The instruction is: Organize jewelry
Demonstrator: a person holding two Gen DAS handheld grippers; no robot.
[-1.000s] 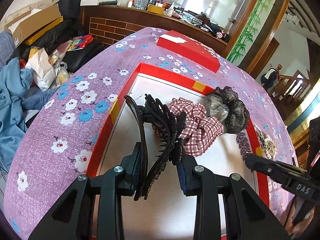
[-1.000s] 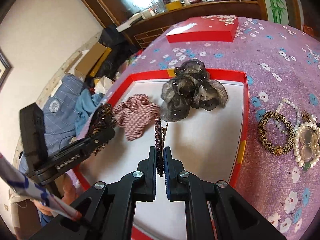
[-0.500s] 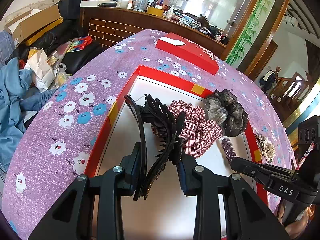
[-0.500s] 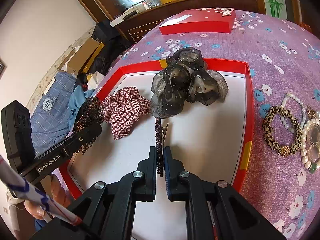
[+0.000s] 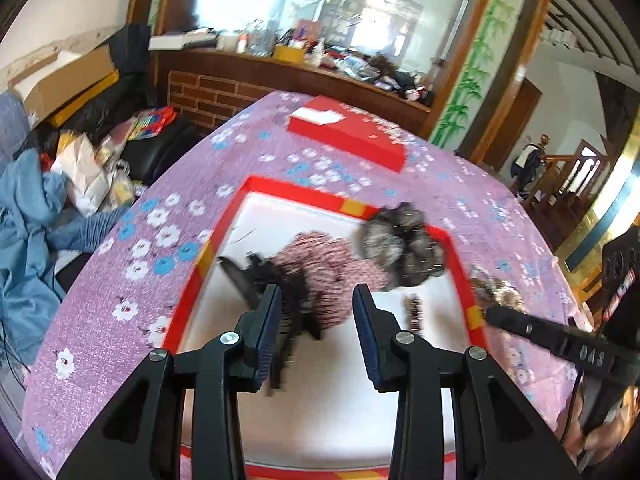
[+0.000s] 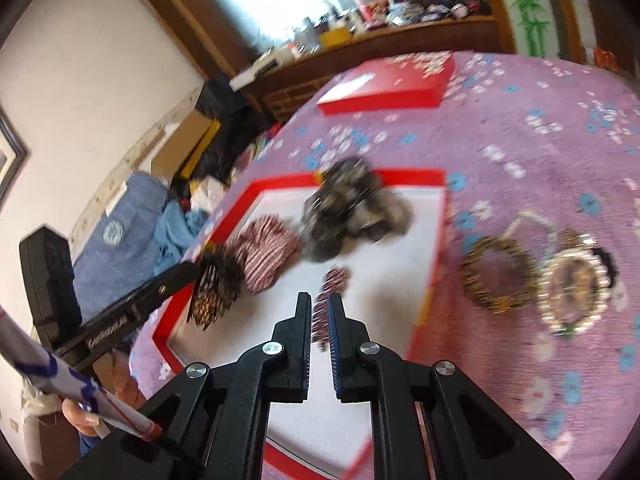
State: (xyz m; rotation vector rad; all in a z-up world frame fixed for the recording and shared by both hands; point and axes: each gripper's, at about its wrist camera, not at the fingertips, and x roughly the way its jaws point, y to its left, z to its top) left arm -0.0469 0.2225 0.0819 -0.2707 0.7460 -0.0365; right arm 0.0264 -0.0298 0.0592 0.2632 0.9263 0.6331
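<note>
- Jewelry piece furthest left, a black toothed plastic claw clip (image 5: 256,280), lies in the shallow red-rimmed white tray (image 5: 192,292). It sits by the left finger of the left gripper (image 5: 317,292), with its long axis running forward along that finger.
- That gripper's jaws are opening. The clip is in the gap, but the far pad stands clear of it, so it is released.
- A slim dark beaded barrette (image 5: 414,312) lies on the tray floor to the right of the left gripper, lengthwise along the right gripper's line.
- The right gripper (image 6: 318,300) is clenched almost closed. The left view shows its tip apart from the barrette, so I judge that it is gripping nothing.
- A leopard-patterned bead bracelet (image 6: 472,276) and a pearl bracelet (image 6: 576,320) lie outside the tray, ahead and right of the right gripper. That hand is nearer them.
</note>
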